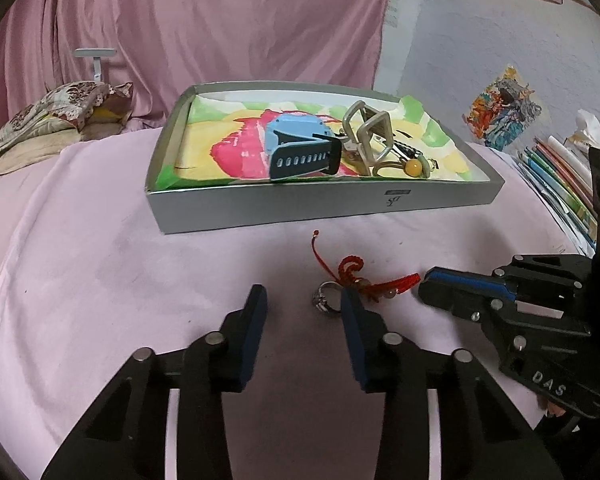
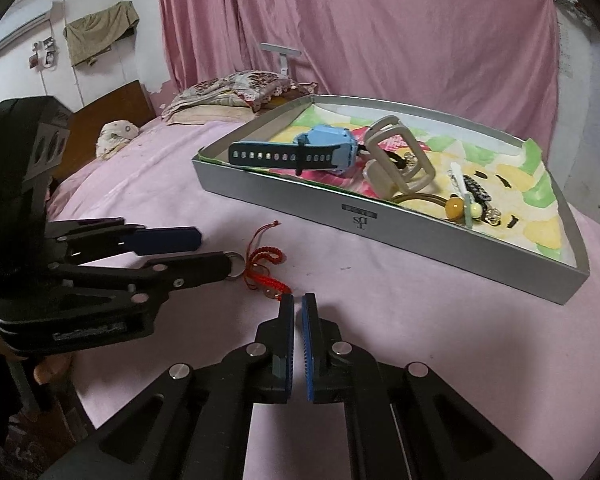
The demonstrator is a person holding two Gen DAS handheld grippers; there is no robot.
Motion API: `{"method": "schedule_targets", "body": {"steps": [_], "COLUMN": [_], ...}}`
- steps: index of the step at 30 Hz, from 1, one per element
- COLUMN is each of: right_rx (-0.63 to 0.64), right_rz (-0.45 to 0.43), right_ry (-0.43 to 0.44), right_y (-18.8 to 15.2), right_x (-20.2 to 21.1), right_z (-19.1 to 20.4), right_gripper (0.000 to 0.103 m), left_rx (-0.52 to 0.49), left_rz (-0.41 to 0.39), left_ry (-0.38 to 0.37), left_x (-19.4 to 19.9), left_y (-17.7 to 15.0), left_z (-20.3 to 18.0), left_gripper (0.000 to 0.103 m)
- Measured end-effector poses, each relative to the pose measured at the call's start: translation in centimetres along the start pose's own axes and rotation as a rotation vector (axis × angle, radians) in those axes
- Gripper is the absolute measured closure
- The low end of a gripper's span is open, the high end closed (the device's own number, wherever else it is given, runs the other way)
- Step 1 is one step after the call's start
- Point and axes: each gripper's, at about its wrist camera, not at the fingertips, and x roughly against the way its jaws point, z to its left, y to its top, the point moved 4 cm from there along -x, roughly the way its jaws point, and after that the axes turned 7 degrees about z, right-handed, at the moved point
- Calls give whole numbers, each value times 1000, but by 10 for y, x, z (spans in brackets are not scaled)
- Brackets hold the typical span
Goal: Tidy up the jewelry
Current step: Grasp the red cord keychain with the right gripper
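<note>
A grey box [image 1: 284, 208] [image 2: 420, 240] with a colourful lining sits on the pink bedsheet and holds a blue watch [image 1: 296, 148] [image 2: 300, 152], a beige clip [image 1: 366, 136] [image 2: 400, 160] and a hair tie with an amber bead [image 1: 414, 167] [image 2: 452, 204]. In front of it lie a red cord bracelet [image 1: 356, 276] [image 2: 264, 264] and a silver ring [image 1: 326, 300] [image 2: 234, 266]. My left gripper [image 1: 304, 300] [image 2: 212, 252] is open, with the ring between its fingers, next to the right one. My right gripper [image 2: 297, 300] [image 1: 420, 288] is nearly shut and empty, its tips at the bracelet's end.
A patterned pillow [image 1: 56, 120] [image 2: 236, 92] lies at the bed's far side before a pink curtain [image 1: 220, 20]. A stack of books [image 1: 560, 184] lies at the right of the bed. A wooden headboard [image 2: 108, 112] stands at the left.
</note>
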Motion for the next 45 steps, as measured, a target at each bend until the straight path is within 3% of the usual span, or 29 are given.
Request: {"method": "schedule_targets", "body": {"steps": [4,22,26,30,45], "right_rx": [22,85,94,90,-25], "right_rz": [11,68,68,62,-70], "right_ry": [14,48,47,50,39], "right_y": [0,13,13,13,-1], "right_x": [-3,-18,-19,-19,13], "right_z": [3,11,12,11,-8], "right_gripper": [79,78,90,96,99], "left_rx": [-13,-44,-64,-66,-28], "left_rz": [9,21,33,40,-24], "left_ry": [-3,-11,-10,-3,10], "left_x": [-3,-3,-4,-5,5], "left_y": [4,3,2,1,-2], "left_z": [-1,-5,-9,-11,-23], "left_gripper": [80,91,97,98,100]}}
